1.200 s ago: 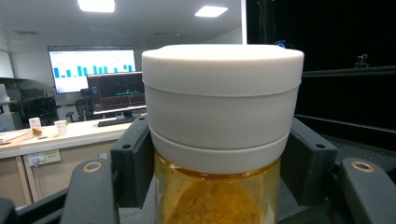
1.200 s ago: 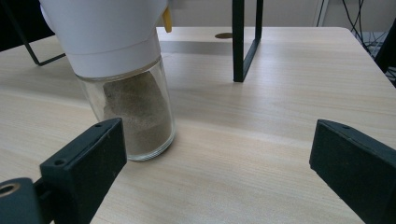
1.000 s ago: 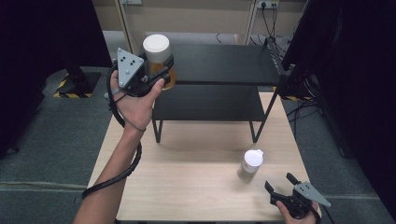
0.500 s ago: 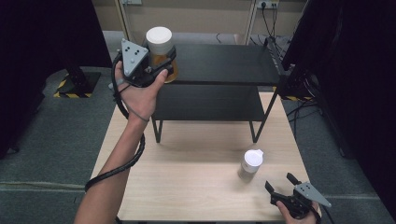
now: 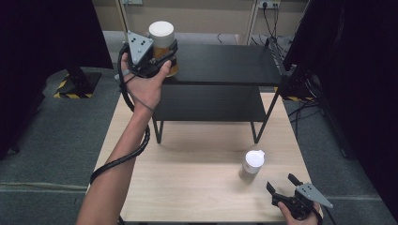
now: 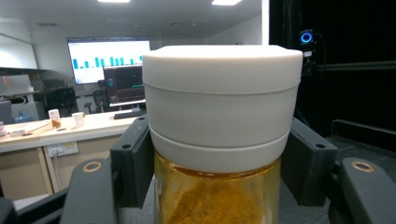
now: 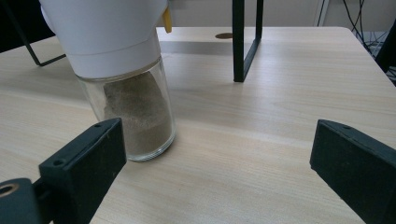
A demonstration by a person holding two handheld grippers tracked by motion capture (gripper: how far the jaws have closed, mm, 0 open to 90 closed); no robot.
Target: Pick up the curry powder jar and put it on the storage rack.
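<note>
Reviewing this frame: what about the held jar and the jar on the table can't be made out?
- Orange jar: base cut off by the left gripper view's bottom edge; in the high view the left gripper hides whether it touches the shelf.
- Brown-powder jar: lid top cut off by the right gripper view's upper edge.
- Labels: none legible in the high view, too small.

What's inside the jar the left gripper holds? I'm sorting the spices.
Through the glass of the jar, an orange-yellow powder shows. The white lid hides its top, and the bottom is out of frame.

place: office lab | signs: chart screen (image 6: 108, 59), desks (image 6: 70, 128), monitors (image 6: 124, 84)
</note>
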